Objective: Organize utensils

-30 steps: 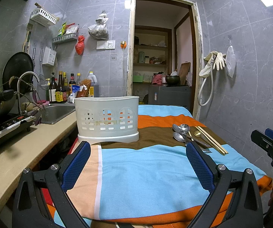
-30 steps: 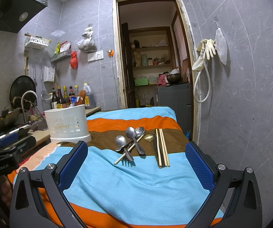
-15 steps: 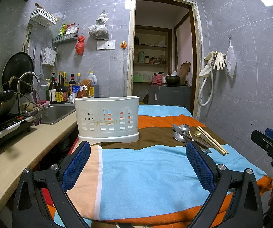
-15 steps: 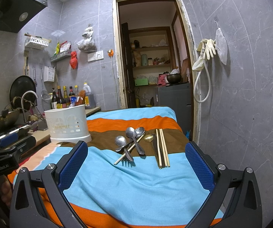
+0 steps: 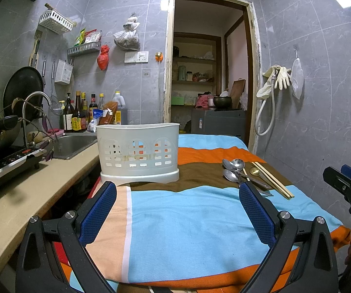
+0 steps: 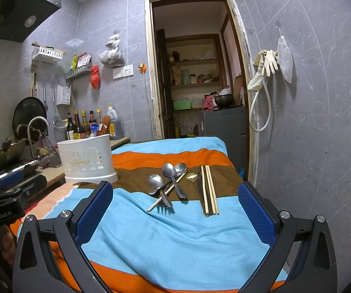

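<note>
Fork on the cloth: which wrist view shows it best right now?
The right wrist view: the fork lies in the open near the middle, tines toward the camera, under a crossing chopstick. In the left wrist view the left gripper's right finger hides most of it.

Spoons (image 6: 169, 174), fork (image 6: 163, 204), chopsticks (image 6: 209, 190) lie flat — white caddy (image 6: 86, 157) upright, apart.
</note>
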Motion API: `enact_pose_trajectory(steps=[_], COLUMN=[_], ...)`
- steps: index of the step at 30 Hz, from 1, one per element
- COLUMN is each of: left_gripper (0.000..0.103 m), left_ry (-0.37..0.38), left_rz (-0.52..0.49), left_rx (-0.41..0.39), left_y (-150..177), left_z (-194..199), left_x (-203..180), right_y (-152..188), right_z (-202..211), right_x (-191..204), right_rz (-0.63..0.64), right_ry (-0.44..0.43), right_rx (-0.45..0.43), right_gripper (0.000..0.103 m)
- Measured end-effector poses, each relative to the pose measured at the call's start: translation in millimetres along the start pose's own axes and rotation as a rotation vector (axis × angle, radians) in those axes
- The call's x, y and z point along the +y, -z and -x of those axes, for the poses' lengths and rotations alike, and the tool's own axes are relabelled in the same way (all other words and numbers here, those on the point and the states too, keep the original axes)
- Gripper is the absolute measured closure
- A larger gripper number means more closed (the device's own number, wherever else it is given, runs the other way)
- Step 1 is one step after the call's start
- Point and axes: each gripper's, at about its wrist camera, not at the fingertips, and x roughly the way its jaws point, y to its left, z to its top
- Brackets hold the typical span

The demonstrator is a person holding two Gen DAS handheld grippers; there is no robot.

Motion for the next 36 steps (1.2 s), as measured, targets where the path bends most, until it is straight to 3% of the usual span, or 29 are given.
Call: enact_pose_trajectory(steps=[10, 30, 36], left_gripper=[0.004, 0.004, 0.004], left_ry=[-0.014, -0.116, -0.118], left_rz=[0.002, -0.068, -0.072], left_rx=[0.021, 0.042, 0.085], left_y=[4.1, -29.2, -39.5], left_z=[-12.8, -44.0, -66.3], left_x=[-2.6, 0.9, -2.3], right_y=[-0.2, -34.1, -44.6], right_z=[-2.3, -30.3, -46.8], right_x=[0.2, -11.4, -21.0], right_rz=[0.016, 0.102, 0.125], right_ry=[-0.007, -0.004, 0.012], right_rx=[0.007, -0.028, -0.016], right_gripper=[0.0, 0.0, 0.0])
